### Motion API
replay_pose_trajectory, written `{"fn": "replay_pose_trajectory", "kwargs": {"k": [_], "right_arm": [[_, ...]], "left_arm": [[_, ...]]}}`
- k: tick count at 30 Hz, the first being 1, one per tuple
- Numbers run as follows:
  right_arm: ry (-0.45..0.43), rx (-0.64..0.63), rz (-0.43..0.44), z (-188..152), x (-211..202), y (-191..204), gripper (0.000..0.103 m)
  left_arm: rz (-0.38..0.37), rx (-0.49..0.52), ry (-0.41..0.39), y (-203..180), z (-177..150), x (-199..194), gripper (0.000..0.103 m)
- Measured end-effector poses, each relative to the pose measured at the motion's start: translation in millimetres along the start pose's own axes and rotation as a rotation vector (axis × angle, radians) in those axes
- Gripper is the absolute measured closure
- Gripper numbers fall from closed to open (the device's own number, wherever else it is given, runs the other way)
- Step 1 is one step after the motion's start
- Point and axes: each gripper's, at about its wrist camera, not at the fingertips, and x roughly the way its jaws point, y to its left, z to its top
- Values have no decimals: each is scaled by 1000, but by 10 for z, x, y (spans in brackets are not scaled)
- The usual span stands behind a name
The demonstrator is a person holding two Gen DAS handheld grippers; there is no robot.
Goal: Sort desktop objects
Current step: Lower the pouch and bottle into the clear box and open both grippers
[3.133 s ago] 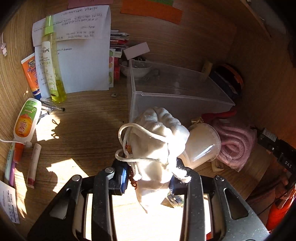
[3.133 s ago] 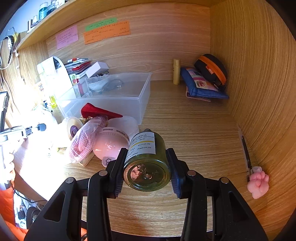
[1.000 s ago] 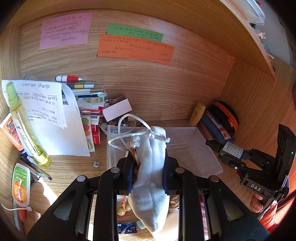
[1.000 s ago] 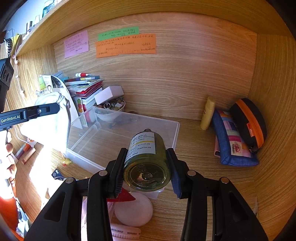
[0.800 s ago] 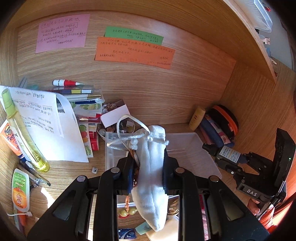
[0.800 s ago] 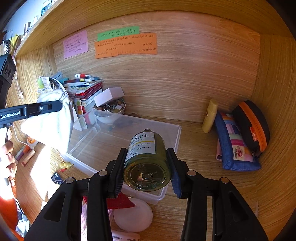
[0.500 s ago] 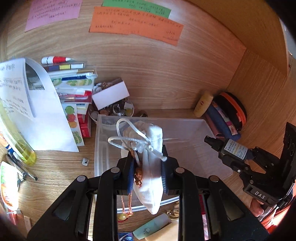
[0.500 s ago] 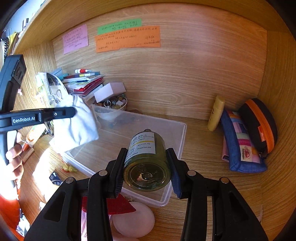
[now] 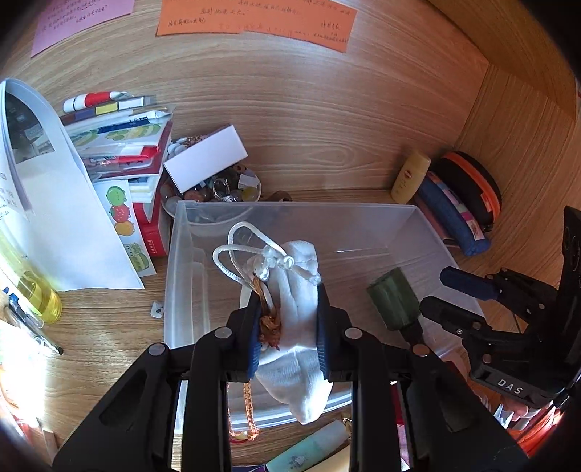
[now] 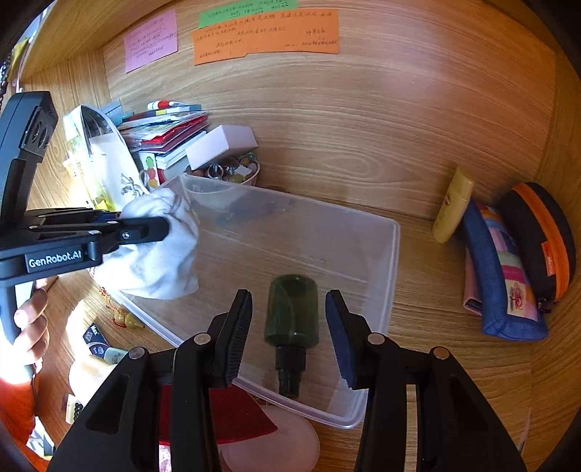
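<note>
**A Messy Desk at Home**

This is a wooden desk nook in a home. Paper notes, an orange note and a pink note, are stuck on the back wall at the top. Books are piled at the left. A small bowl of trinkets sits in the middle, and a pencil case lies at the right.

Streaming in hard from the left, blowing out the sunlit wooden desktop to white. Glinting off the clear plastic storage bin along its rim. Bending straight wood grain into curves under heavy fisheye distortion, darkening to black at every corner. Staying sharp throughout.
</note>
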Motion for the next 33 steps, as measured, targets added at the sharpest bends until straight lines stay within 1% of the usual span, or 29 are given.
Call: {"fn": "replay_pose_trajectory", "kwargs": {"k": [5,8,12,15,17,19,20,22,23,24,25,26,28,30,32,33], "right_arm": [[13,-23,9,-14,54,49,64],[17,-27,14,-27,61,53,64],[15,-36,13,-27,59,81,64],[12,-45,15,-29,43,111,64],[11,-53,13,-28,30,131,64],[10,-58,9,-30,11,148,64],[11,-58,6,-35,0,152,62],[7,-57,2,-49,-29,149,54],[1,-58,-1,-58,-49,146,49],[-5,-58,-7,-64,-71,144,45],[-12,-58,-11,-71,-94,139,44],[-16,-58,-13,-76,-117,135,43],[-21,-55,-13,-82,-155,124,41],[-24,-51,-14,-92,-183,117,33],[-32,-47,-19,-107,-224,106,29],[-35,-50,-16,-113,-242,106,29]], "left_arm": [[16,19,22,-38,-39,91,79],[48,44,21,-82,-64,118,75],[59,51,33,-69,-91,171,67],[57,51,68,-44,-109,257,67],[65,55,70,-63,-115,250,66],[81,66,63,-90,-117,216,64],[84,67,60,-96,-115,199,62],[99,68,42,-116,-115,146,50],[108,68,31,-126,-116,112,47],[117,70,25,-141,-113,85,41],[124,71,14,-157,-113,49,38],[129,73,0,-170,-111,14,37],[147,83,-21,-194,-119,-69,31],[162,94,-45,-220,-133,-153,28],[174,106,-63,-246,-153,-229,26],[181,112,-71,-260,-165,-264,24]]}}
